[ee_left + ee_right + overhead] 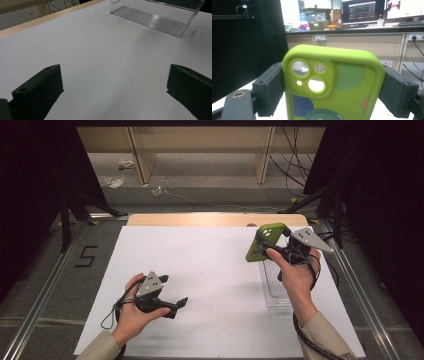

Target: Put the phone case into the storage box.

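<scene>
A lime-green phone case (265, 241) with coloured circles and camera holes is held up in the air at the right of the white table sheet (210, 270). My right gripper (272, 245) is shut on it; in the right gripper view the case (332, 85) stands upright between the two black jaws, which press on its sides. Below that hand a clear plastic box (274, 285) lies on the sheet. My left gripper (181, 304) rests low over the sheet at the front left, open, with nothing between its jaws (113, 92). The clear box (155, 17) lies farther off.
A wooden table edge (215, 219) runs along the back of the sheet. Metal rails (45, 285) flank both sides, with a "5" mark (86, 256) on the left floor. Cables and wooden furniture legs lie beyond the table.
</scene>
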Demonstrator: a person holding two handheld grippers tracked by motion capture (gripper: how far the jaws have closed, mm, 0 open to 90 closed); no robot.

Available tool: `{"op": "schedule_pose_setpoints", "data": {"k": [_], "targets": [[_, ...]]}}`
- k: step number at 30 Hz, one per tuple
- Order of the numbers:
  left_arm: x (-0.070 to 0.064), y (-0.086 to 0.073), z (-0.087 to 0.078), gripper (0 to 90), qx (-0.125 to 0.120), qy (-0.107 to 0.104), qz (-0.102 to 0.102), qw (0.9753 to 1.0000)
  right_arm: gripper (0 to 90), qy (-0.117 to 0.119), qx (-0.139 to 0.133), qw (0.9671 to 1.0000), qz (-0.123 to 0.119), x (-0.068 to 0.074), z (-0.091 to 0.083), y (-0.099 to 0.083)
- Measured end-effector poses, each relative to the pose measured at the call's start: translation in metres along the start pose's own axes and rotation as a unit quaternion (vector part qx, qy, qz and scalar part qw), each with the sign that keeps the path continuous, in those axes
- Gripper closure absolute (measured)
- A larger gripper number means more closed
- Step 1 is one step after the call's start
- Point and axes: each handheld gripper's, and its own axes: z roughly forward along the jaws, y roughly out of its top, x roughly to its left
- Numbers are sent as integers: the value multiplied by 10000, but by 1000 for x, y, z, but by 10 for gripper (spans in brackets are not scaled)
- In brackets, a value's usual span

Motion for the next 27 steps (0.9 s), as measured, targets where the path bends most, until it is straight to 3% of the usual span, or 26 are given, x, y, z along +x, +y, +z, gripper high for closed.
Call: {"op": "schedule_pose_setpoints", "data": {"k": [27], "targets": [[2, -4, -4, 1, 16, 37, -23, 10000, 171, -329, 75, 9994, -6, -18, -3, 0]]}}
